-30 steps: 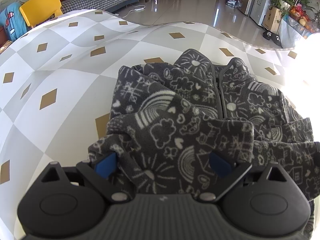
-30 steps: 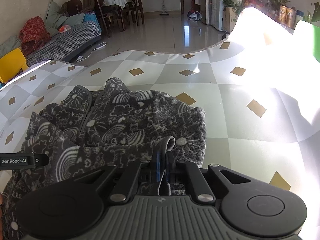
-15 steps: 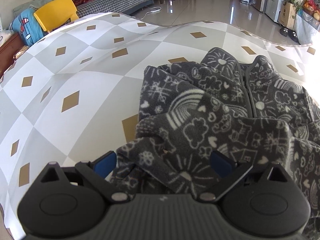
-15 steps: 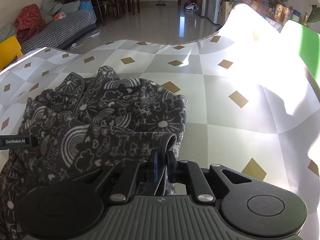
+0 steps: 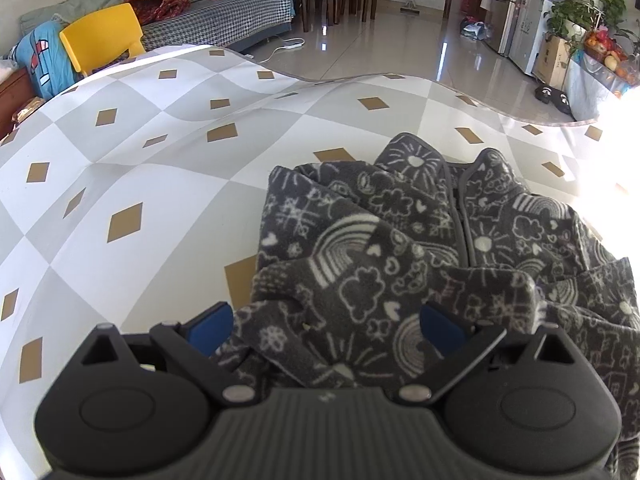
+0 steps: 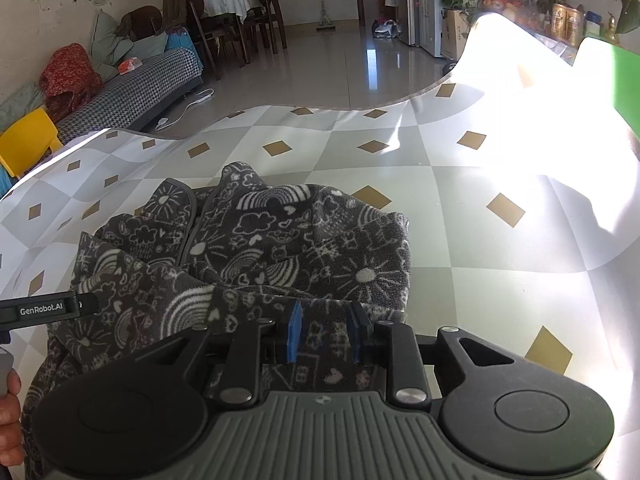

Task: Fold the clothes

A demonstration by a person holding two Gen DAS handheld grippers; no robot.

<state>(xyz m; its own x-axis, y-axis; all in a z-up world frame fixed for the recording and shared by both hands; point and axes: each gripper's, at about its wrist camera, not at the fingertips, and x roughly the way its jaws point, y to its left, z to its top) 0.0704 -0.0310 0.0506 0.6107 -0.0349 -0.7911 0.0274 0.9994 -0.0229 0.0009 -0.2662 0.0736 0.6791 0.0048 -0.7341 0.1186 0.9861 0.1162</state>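
A dark grey fleece jacket (image 5: 400, 240) printed with white rainbows and clouds lies bunched on the checkered table cover (image 5: 140, 168), zipper and collar at the far side. My left gripper (image 5: 324, 324) is open wide at the jacket's near left edge, with a folded flap lying loose between its blue pads (image 5: 208, 326). In the right wrist view the same jacket (image 6: 280, 236) fills the lower left. My right gripper (image 6: 324, 332) sits at its near right hem, blue pads (image 6: 295, 332) parted a little, with fabric lying between them. The left gripper's body (image 6: 40, 310) pokes in from the left.
The table cover's far edge (image 6: 320, 106) curls up in waves, with the room's floor beyond. Bright sunlight washes out the cover's right side (image 6: 540, 128). A yellow chair (image 5: 104, 40) and a sofa (image 5: 224, 12) stand behind the table. A person's hand (image 6: 8, 412) shows at the lower left.
My right gripper, shut on the jacket's hem before, has parted its pads. The left gripper stayed open and shifted slightly over the folded flap.
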